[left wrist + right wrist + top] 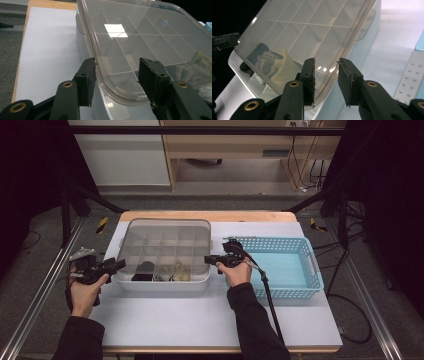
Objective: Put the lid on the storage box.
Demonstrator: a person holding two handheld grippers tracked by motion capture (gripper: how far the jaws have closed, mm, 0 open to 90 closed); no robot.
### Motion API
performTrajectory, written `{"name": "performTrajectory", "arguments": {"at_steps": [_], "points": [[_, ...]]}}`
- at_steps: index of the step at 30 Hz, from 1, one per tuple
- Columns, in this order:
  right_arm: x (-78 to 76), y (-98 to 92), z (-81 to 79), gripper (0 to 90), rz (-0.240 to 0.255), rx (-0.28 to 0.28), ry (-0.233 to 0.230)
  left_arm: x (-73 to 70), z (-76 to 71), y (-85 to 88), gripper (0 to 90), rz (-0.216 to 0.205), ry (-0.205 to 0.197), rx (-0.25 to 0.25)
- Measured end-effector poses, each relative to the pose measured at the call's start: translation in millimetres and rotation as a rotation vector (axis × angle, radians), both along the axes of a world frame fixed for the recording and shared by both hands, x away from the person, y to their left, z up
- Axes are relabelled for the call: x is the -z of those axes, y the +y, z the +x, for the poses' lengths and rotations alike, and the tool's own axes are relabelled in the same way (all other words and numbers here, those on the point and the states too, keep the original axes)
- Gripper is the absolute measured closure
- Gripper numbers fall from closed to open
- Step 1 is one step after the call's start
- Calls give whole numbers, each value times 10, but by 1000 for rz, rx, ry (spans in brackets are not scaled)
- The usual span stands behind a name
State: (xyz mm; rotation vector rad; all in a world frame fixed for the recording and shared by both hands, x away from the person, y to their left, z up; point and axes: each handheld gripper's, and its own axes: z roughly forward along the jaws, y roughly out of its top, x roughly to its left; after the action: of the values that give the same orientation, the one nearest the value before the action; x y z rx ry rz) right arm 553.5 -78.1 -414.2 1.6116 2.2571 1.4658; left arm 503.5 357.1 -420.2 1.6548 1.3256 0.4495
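- One broad worktop [200,320] with a pale grey-white sheet over a wooden edge carries everything; it is the largest thing in the high view.
- Next in size, a white rectangular plastic organiser box [165,282] divided into square compartments sits left of centre on the worktop, with a light blue perforated plastic basket [295,270] just beside it on the right.
- Over the box lies a clear, smoky plastic lid [165,245]; its near edge is tilted up off the box, so the front compartments with small pale and dark items show below it.
- At the lid's near left corner, the left tongs [117,77] stand with their jaws apart, one on either side of the lid's rim; the outer jaw touches the rim and the inner jaw sits above the lid, though a firm pinch cannot be made out.
- At the lid's near right corner, the right tongs [327,77] straddle the rim likewise, jaws moderately apart, with the inner jaw against the lid's surface and a clear gap before the outer jaw.
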Motion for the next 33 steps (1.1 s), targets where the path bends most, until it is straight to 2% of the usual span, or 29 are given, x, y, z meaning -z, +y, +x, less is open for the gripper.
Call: {"name": "performTrajectory", "arguments": {"at_steps": [3,5,9,13,15,17,22,25,27,33], "points": [[-20,0,-20,675,2,-3,-3,9,-20,24,483,-6,3,5],[-27,0,-23,677,-3,-2,-6,14,-26,48,514,-7,-8,-11],[-59,-33,3,605,-15,43,-73,-55,4,129,484,28,-53,-85],[-101,-33,60,517,-32,94,-158,-154,122,119,462,100,-67,-103],[-122,1,101,504,-41,107,-193,-176,199,103,455,110,-72,-107],[-134,54,155,485,-59,119,-209,-174,278,76,453,119,-82,-105],[-103,161,297,455,-112,150,-206,-81,478,22,443,119,-57,-99],[-73,153,360,448,-105,152,-147,-28,559,25,439,121,-30,-101],[-75,154,373,443,-111,148,-145,-22,596,33,436,116,-15,-99],[-56,174,418,444,-129,128,-89,-44,714,31,403,95,32,-71]]}}
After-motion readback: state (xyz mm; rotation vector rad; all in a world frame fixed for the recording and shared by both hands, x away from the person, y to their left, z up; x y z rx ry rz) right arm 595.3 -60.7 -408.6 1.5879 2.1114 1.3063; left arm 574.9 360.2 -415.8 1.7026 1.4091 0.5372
